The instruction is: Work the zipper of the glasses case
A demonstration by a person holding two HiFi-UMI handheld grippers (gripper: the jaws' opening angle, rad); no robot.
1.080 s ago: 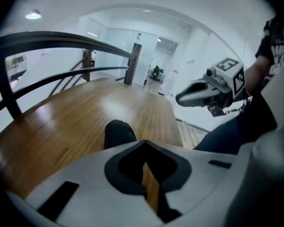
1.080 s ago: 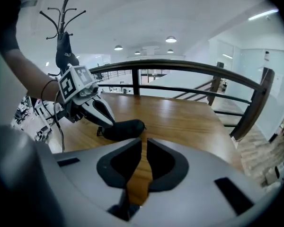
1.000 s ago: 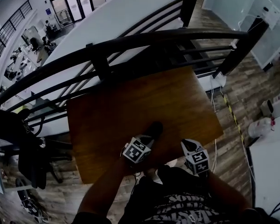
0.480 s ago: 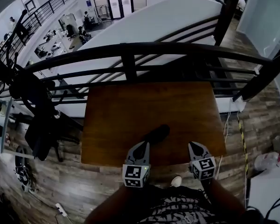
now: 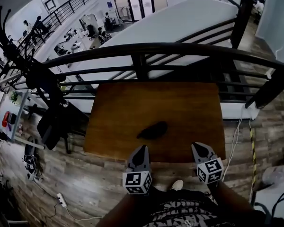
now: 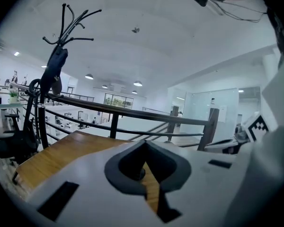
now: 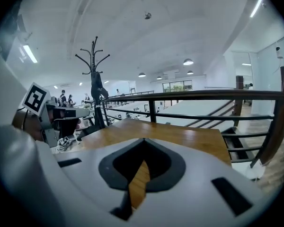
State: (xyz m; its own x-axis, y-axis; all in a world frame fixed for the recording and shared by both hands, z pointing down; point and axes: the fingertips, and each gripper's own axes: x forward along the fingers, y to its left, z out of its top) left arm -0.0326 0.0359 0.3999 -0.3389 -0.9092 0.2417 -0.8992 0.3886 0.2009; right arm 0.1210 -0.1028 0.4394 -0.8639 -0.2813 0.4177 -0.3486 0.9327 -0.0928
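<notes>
There is one glasses case (image 5: pixel 153 130) and one wooden table (image 5: pixel 189 103). There are two grippers: one left gripper (image 5: pixel 141 149) and one right gripper (image 5: pixel 199 147). There is one dark railing (image 5: pixel 180 48) and one coat stand (image 5: pixel 40 77).

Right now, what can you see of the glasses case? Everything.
The case is a small, dark, elongated pod with rounded ends; its material is unclear. It lies flat on the wooden table, in the near half, left of centre, with its long axis slanted so the right end sits farther away. Only the table touches it: the left gripper and right gripper hover apart from it at the near edge. The zipper is too small to make out, so I can't tell if it's open or closed.
</notes>
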